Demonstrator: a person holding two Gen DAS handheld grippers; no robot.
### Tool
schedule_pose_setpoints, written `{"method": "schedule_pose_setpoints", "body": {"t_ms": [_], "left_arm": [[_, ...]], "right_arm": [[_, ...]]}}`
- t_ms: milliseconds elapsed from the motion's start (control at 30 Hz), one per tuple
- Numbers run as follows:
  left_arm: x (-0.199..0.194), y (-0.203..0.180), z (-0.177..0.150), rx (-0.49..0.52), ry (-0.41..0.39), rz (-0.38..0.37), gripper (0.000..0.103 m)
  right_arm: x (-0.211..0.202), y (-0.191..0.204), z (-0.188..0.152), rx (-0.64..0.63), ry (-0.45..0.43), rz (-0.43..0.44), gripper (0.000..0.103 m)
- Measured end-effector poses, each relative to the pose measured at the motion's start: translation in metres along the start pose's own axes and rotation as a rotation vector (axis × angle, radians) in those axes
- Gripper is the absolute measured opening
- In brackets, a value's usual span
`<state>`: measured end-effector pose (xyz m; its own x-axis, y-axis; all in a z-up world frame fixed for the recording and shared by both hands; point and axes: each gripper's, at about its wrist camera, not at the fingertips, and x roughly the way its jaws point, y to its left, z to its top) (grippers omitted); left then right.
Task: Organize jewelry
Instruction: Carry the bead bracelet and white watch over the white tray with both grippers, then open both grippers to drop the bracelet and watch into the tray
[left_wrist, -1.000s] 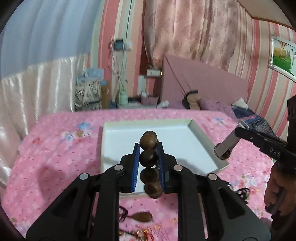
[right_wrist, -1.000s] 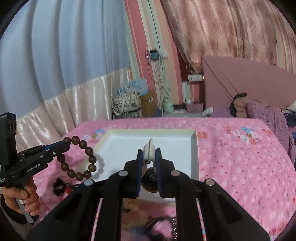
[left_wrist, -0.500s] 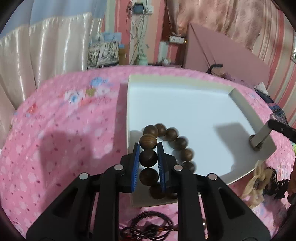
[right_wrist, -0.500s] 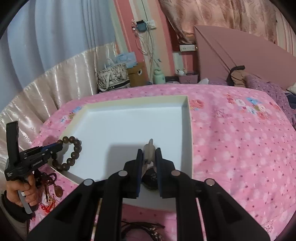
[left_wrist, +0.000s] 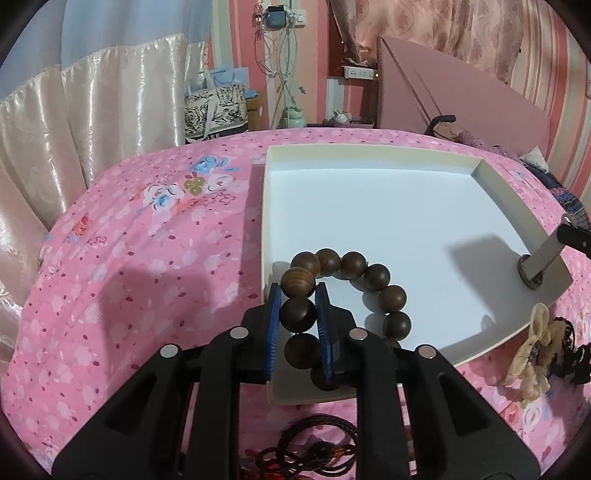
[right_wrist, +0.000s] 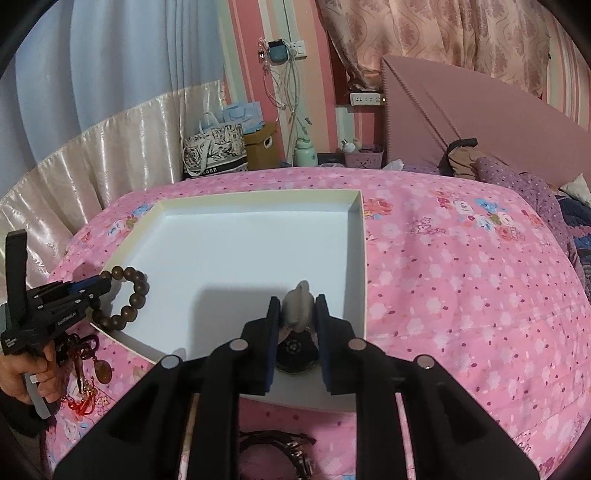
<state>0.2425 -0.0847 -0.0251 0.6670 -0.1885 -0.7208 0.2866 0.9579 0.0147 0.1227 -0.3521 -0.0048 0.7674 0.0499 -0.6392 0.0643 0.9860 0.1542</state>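
A shallow white tray (left_wrist: 373, 155) lies on the pink bedspread; it also shows in the right wrist view (right_wrist: 255, 197). My left gripper (left_wrist: 298, 291) is shut on a brown wooden bead bracelet (left_wrist: 369, 273) that hangs over the tray's near left corner, its far beads at the tray floor. From the right wrist view the bracelet (right_wrist: 131, 295) hangs from the left gripper (right_wrist: 105, 282). My right gripper (right_wrist: 298, 302) is shut on the grey strap of a watch (right_wrist: 297, 314), its round dark face (right_wrist: 295, 352) low over the tray's near right part. The watch also shows in the left wrist view (left_wrist: 535, 264).
Loose jewelry lies on the bedspread in front of the tray: a dark corded necklace (left_wrist: 306, 452), a cream and black hair tie pile (left_wrist: 539, 347), a red-tasselled amber pendant (right_wrist: 99, 371) and a dark chain (right_wrist: 280, 446). Bags and a headboard stand beyond the bed.
Both grippers have moved forward and down over the tray. The bracelet has come down from the air to the tray's near left corner, the watch to the near right part.
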Motion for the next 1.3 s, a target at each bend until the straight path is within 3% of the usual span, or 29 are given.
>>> {"method": "schedule_pose_setpoints", "body": {"t_ms": [267,667,733,800,833,1000,1200,1300], "left_arm": [[-0.001,0.005,0.002,-0.004,-0.009,-0.002,0.019],[-0.007,0.004,-0.004,-0.022,-0.041,-0.008,0.019],[-0.008,0.003,-0.005,-0.018,-0.044,-0.007,0.020],[-0.008,0.003,-0.006,-0.011,-0.045,-0.006,0.020],[-0.008,0.002,-0.006,-0.007,-0.045,-0.001,0.020],[-0.009,0.000,-0.006,-0.007,-0.048,-0.018,0.028],[-0.012,-0.006,-0.008,0.009,-0.056,-0.052,0.051],[-0.014,-0.004,-0.008,-0.018,-0.059,-0.073,0.051]], "right_arm": [[-0.001,-0.004,-0.002,-0.005,0.005,-0.026,0.028],[-0.001,-0.005,-0.001,0.021,-0.008,-0.012,0.031],[-0.002,-0.006,-0.001,0.027,-0.013,-0.008,0.037],[-0.005,-0.007,-0.001,0.039,-0.025,0.012,0.056],[-0.005,-0.007,-0.001,0.041,-0.028,0.021,0.057],[-0.005,-0.002,0.000,0.028,-0.027,0.022,0.058],[-0.006,-0.005,0.001,0.043,-0.037,0.029,0.065],[-0.009,-0.006,0.001,0.051,-0.054,0.052,0.065]]}}
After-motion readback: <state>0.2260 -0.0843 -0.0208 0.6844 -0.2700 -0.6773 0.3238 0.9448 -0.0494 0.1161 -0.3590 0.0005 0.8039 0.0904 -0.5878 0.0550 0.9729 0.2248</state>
